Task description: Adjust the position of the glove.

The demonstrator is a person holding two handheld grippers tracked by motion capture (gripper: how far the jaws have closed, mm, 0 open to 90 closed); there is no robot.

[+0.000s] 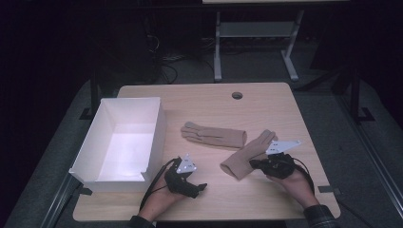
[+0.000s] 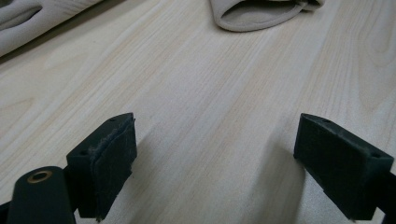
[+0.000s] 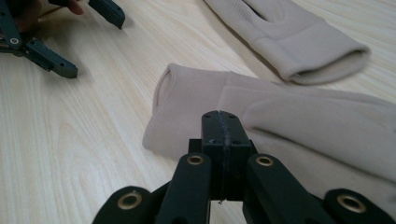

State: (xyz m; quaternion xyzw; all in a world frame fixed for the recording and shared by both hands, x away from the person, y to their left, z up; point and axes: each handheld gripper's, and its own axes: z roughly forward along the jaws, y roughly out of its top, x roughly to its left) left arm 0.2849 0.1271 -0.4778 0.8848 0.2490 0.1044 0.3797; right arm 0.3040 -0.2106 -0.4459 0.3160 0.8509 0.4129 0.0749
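Presently: near beige glove [image 1: 246, 158], right of table [image 1: 204, 204] centre, soft, light, limp; right gripper [image 3: 219, 122] clenched on its edge, left gripper [image 2: 215, 154] released; best pinched at cuff [image 3: 161, 100].

Counting the things on the counter [image 1: 266, 197]

Two beige gloves [image 1: 215, 133] [image 1: 247, 155] are lying on the wood, one white box [image 1: 124, 137] is sitting at the left, and two hand-held tongs [image 1: 198, 186] [image 1: 254, 164] are resting near the front edge.
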